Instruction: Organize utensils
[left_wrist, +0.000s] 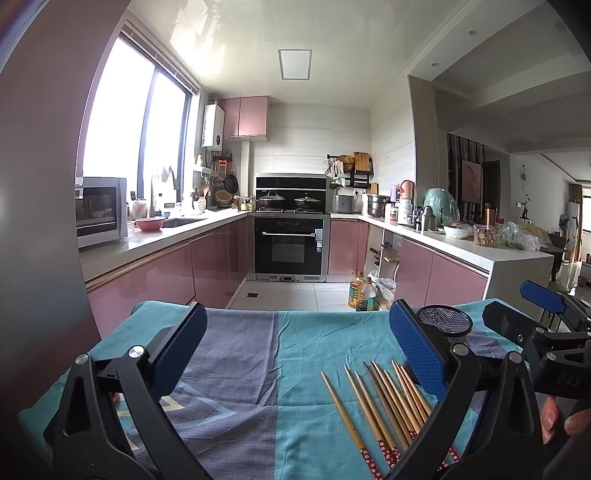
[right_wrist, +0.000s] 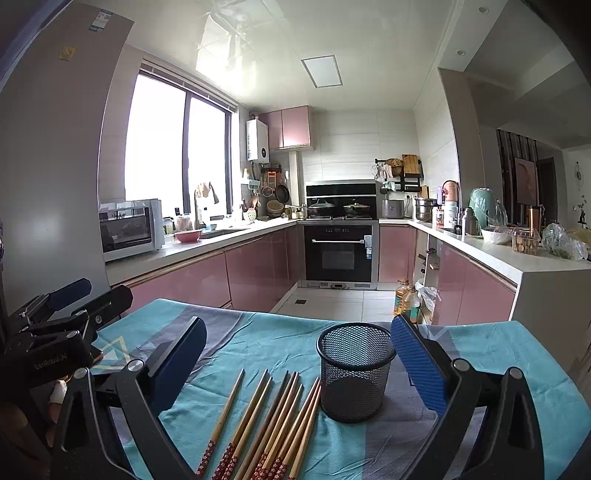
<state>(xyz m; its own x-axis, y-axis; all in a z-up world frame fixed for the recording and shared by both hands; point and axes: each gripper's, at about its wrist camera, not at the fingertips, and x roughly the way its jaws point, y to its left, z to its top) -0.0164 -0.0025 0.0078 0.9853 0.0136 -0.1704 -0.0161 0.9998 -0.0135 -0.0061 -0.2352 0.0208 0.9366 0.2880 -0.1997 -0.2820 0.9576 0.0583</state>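
Left gripper (left_wrist: 295, 354): jaws spread wide, nothing between them, held above the cloth. Right gripper (right_wrist: 299, 363): jaws likewise released and empty, framing the chopsticks and the cup.

Chopsticks (right_wrist: 271, 424): a loose row of wooden sticks with red patterned handle ends, lying flat on the cloth near the worktop's near edge, tips pointing toward the far edge. Some touch or overlap; an exact count is not possible. In the left wrist view the same row (left_wrist: 384, 406) lies partly under that gripper's right jaw.

Mesh cup (right_wrist: 355, 369): black wire, upright, empty as far as can be seen, standing just beside the row on its right, closer to the far edge.

Cloth (right_wrist: 258, 339): teal and grey-blue, covering the worktop.

Beyond the far edge: kitchen with pink cabinets (right_wrist: 258, 266) and a black oven (right_wrist: 338, 254).
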